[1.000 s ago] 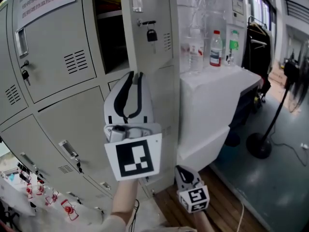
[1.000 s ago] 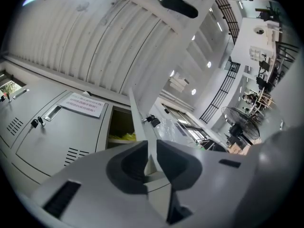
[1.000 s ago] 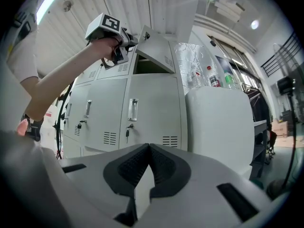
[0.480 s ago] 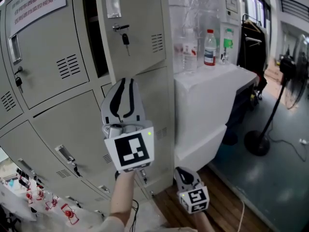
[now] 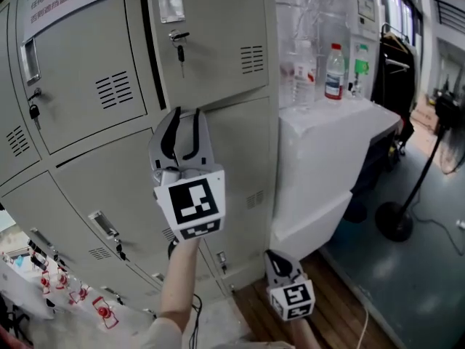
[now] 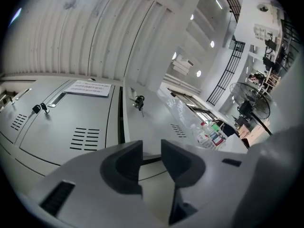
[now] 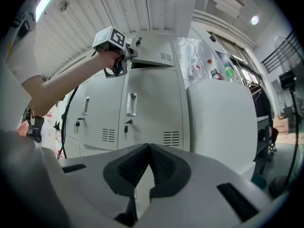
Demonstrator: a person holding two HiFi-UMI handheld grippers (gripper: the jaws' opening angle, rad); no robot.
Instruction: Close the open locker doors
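The upper grey locker door (image 5: 211, 42) with a key in its lock (image 5: 179, 38) stands almost shut, leaving a narrow dark gap (image 5: 149, 42) at its left edge. My left gripper (image 5: 184, 113) points up at the door's bottom edge. Its jaws have just been opening and stand apart, with nothing gripped between them. In the left gripper view the same door (image 6: 147, 122) and gap (image 6: 119, 122) lie beyond the left gripper (image 6: 151, 144). My right gripper (image 5: 280, 262) hangs low near the floor, shut and empty, its pads meeting in the right gripper view (image 7: 148, 148). That view also shows the left gripper (image 7: 130, 52) at the door (image 7: 156, 56).
The other locker doors (image 5: 80, 86) are closed, some with keys hanging. A white counter (image 5: 334, 144) with bottles (image 5: 334, 71) abuts the lockers on the right. A fan stand (image 5: 396, 220) is on the floor further right. Red-tagged keys (image 5: 73, 297) hang at lower left.
The locker door has swung from well open to almost shut. My left gripper followed it toward the lockers and its jaws parted. The right gripper stayed put.
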